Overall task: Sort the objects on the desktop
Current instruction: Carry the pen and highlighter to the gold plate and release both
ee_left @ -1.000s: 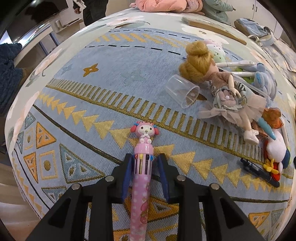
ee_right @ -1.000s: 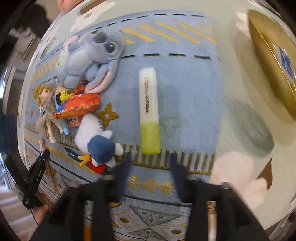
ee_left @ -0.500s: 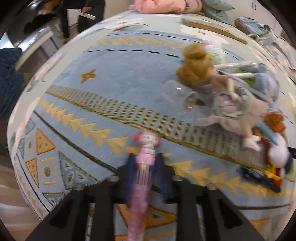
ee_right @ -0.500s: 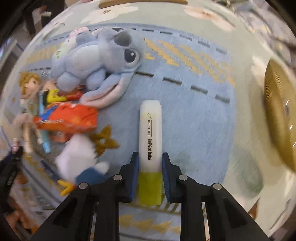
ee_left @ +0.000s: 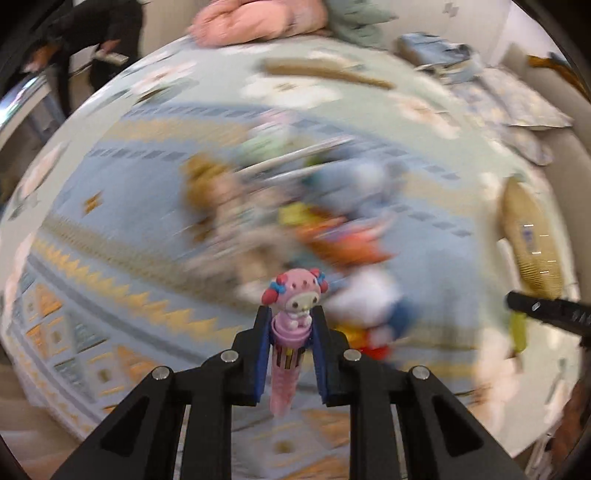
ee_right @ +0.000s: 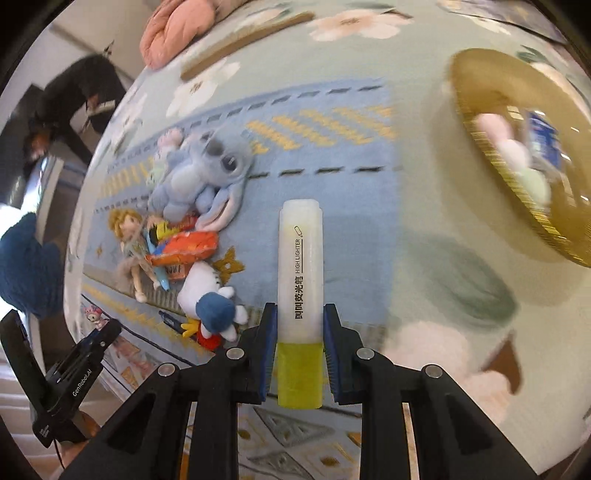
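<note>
My left gripper (ee_left: 291, 325) is shut on a pink multicolour pen (ee_left: 286, 354) with a bunny topper and holds it above the patterned cloth; the view is blurred. It also shows at the lower left of the right wrist view (ee_right: 99, 332). My right gripper (ee_right: 300, 325) is shut on a yellow highlighter (ee_right: 300, 266), lifted off the cloth. A pile of toys lies to its left: a blue plush (ee_right: 199, 173), a doll (ee_right: 129, 236), an orange packet (ee_right: 184, 247), a white and blue duck plush (ee_right: 207, 295) and a dark pen (ee_right: 171, 321).
A round gold tin (ee_right: 517, 155) with soft things in it stands at the right, also in the left wrist view (ee_left: 532, 236). A wooden ruler (ee_right: 243, 40) and pink clothing (ee_right: 177, 26) lie at the far edge. A person stands far left.
Both grippers have lifted with their pens. The left gripper swung right over the toy pile. The right gripper closed on the highlighter and raised it towards the gold tin.
</note>
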The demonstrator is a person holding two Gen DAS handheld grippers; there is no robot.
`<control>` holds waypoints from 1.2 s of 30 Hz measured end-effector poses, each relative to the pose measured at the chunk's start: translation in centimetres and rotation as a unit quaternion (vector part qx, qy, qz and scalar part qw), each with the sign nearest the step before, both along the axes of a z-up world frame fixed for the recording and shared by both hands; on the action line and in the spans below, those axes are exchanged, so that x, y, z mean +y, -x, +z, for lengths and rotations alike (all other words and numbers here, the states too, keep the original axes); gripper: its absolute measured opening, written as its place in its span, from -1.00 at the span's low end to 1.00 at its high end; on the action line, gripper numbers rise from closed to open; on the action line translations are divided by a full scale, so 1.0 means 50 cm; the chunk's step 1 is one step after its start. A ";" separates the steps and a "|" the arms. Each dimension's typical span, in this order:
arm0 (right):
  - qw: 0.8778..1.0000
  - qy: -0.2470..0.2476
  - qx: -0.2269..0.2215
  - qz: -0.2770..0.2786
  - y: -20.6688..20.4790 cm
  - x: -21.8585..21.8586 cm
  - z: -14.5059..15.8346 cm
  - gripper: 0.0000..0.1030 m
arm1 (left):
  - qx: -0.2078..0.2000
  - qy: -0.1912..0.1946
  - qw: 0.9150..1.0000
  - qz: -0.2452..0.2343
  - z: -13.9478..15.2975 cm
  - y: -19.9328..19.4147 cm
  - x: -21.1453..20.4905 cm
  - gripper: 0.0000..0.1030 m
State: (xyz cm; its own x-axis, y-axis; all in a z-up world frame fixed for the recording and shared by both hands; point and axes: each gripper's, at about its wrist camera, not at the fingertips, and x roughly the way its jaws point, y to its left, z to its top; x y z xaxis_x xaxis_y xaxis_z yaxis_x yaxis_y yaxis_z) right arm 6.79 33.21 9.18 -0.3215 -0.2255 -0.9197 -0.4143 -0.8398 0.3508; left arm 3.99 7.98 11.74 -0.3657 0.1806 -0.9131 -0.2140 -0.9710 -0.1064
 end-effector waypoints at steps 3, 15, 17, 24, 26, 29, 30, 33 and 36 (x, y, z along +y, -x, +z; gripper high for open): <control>1.000 -0.017 0.005 -0.016 -0.042 0.077 0.038 -0.53 | 0.018 -0.040 0.999 -0.031 0.044 0.010 0.104 -0.66; 0.982 -0.059 0.009 -0.177 -0.178 0.429 0.087 -0.53 | 0.021 -0.148 0.979 -0.140 0.128 0.011 0.529 -0.66; 0.981 -0.051 0.002 -0.187 -0.192 0.449 0.076 -0.53 | 0.016 -0.151 0.978 -0.146 0.124 0.013 0.571 -0.66; 0.981 -0.039 -0.014 -0.188 -0.148 0.509 0.034 -0.53 | 0.002 -0.143 0.973 -0.179 0.074 0.064 0.729 -0.66; 0.979 -0.022 -0.010 -0.201 -0.148 0.530 0.026 -0.53 | -0.005 -0.135 0.973 -0.188 0.049 0.074 0.761 -0.66; 0.978 -0.028 -0.006 -0.208 -0.142 0.545 0.022 -0.53 | -0.017 -0.143 0.970 -0.194 0.029 0.083 0.782 -0.66; 0.978 -0.027 -0.003 -0.209 -0.140 0.550 0.022 -0.53 | -0.023 -0.146 0.969 -0.197 0.026 0.087 0.788 -0.66; 0.980 -0.029 0.005 -0.198 -0.131 0.561 0.024 -0.52 | -0.032 -0.151 0.969 -0.194 0.027 0.094 0.790 -0.08; 0.982 -0.027 -0.005 -0.188 -0.130 0.566 0.024 -0.28 | -0.032 -0.158 0.967 -0.195 0.038 0.095 0.780 0.33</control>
